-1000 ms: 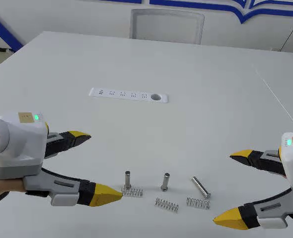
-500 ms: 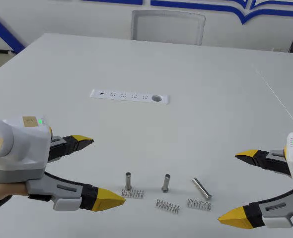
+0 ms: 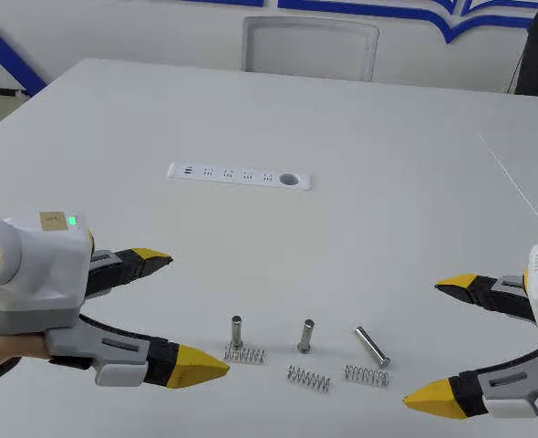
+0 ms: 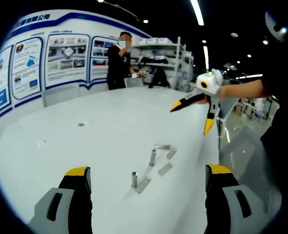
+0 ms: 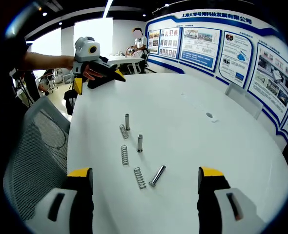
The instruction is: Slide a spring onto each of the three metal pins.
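Observation:
Three metal pins sit near the table's front edge: the left pin (image 3: 236, 329) and middle pin (image 3: 305, 335) stand upright, the right pin (image 3: 371, 346) lies on its side. A spring lies by each: left spring (image 3: 244, 355), middle spring (image 3: 307, 378), right spring (image 3: 367, 374). My left gripper (image 3: 181, 312) is open, left of the pins and apart from them. My right gripper (image 3: 444, 342) is open, to their right. The pins (image 5: 139, 142) and springs (image 5: 124, 154) lie ahead of the right gripper (image 5: 145, 178). In the left gripper view the pins (image 4: 152, 157) lie beyond the open left gripper (image 4: 149, 178).
A white power strip (image 3: 238, 175) lies flat mid-table. A grey chair (image 3: 309, 49) stands at the far edge. The white table (image 3: 360, 228) has free room around the pins. A person (image 4: 118, 61) stands in the background.
The head camera has shifted slightly; both grippers stay open and roughly in place. Pins and springs have not moved.

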The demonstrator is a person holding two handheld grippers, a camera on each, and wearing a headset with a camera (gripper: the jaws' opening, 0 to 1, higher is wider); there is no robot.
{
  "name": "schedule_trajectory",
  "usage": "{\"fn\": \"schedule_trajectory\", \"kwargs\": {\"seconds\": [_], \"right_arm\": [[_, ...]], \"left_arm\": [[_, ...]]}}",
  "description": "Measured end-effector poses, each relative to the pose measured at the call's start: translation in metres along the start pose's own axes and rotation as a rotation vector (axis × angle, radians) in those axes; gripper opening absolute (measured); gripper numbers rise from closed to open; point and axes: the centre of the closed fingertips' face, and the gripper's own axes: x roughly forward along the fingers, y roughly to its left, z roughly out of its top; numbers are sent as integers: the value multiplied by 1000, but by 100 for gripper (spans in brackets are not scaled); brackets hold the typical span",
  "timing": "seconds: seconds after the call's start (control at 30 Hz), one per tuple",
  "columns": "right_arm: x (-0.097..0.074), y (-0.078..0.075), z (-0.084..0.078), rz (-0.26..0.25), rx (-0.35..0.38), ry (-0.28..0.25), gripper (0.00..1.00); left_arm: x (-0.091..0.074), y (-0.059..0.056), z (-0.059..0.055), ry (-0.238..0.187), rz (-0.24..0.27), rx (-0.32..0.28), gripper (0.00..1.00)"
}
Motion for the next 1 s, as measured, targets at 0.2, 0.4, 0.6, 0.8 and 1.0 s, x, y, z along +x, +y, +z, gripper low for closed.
{"fn": "schedule_trajectory", "kwargs": {"seconds": [0.2,0.4,0.6,0.8,1.0], "right_arm": [[3,-3,1,5,1,-1,90],[5,-7,-3,8,10,13,90],[10,-8,-5,7,25,17,86],[18,-16,-2,-1,95,-31,78],[22,-25,0,-32,114,-33,71]], "left_arm": [[2,1,-3,1,5,-4,99],[5,2,-8,2,9,-17,99],[7,4,-9,-6,13,-33,99],[10,4,-11,-2,11,-39,98],[10,6,-14,3,15,-44,98]]}}
